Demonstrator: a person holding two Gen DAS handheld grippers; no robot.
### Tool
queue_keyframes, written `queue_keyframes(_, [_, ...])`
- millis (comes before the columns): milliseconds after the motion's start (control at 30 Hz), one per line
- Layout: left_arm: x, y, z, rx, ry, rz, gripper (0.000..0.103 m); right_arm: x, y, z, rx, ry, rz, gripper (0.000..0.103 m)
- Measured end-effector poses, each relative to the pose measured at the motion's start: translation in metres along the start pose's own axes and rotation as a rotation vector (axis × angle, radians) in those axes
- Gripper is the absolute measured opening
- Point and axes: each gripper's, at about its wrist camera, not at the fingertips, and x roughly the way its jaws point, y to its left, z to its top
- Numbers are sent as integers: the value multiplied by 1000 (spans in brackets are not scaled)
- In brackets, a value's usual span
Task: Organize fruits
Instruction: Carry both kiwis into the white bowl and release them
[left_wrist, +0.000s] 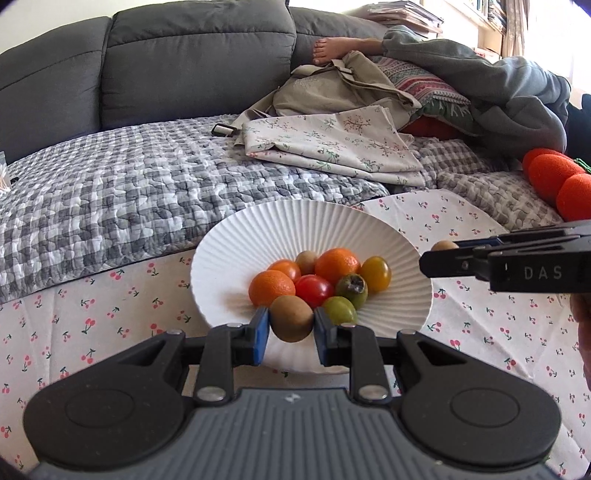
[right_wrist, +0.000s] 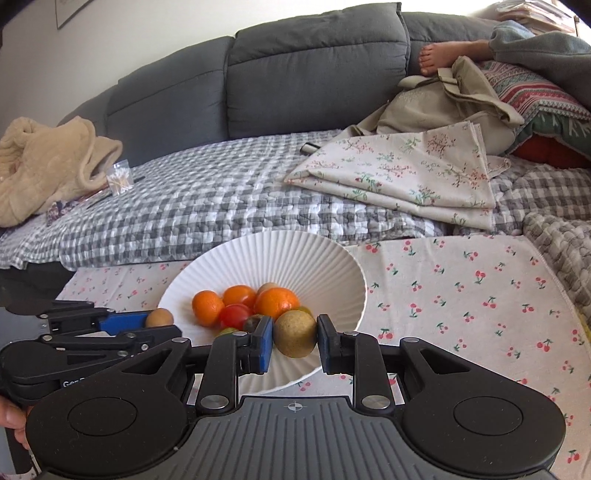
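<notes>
A white ribbed bowl (left_wrist: 258, 236) (right_wrist: 280, 254) on a cherry-print cloth holds several fruits: two oranges (left_wrist: 337, 264), tomatoes in red (left_wrist: 314, 290), yellow and green, and a small brown fruit. My left gripper (left_wrist: 291, 325) is shut on a brown kiwi (left_wrist: 291, 319) over the bowl's near rim. My right gripper (right_wrist: 295, 334) is shut on a yellowish-brown round fruit (right_wrist: 295, 334), also above the near rim. In the left wrist view the right gripper (left_wrist: 439, 254) enters from the right, its fruit (left_wrist: 443, 245) peeking out. In the right wrist view the left gripper (right_wrist: 151, 325) shows at left with the kiwi (right_wrist: 159, 317).
The cherry-print cloth (right_wrist: 461, 295) covers the table in front of a grey sofa with a checked quilt (left_wrist: 110, 192). Folded floral fabric (left_wrist: 332, 144), a beige bag, cushions and a person's bare foot (left_wrist: 332, 50) lie on the sofa. Red-orange balls (left_wrist: 554, 177) sit at right.
</notes>
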Motion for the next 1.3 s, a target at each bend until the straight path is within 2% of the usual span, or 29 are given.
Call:
queue_keyframes(200, [13,-4,5,-12,10,-2,24,17,10,-8,-33,29,12,24])
queue_keyframes(700, [32,1,1,-21,41,30,24,33,23,-15,-78,34,15,24])
queue_keyframes(833, [28,4,2,-34,22,24,26,32,21,-14,-68,27,12,26])
queue_keyframes(967, [22,7,4,-44,15,21,33,29,15,-13,-33,23,14,27])
queue_keyframes(1300, [1,15,8,-90,-12,25,41,11,7,-3,29,-8,32,28])
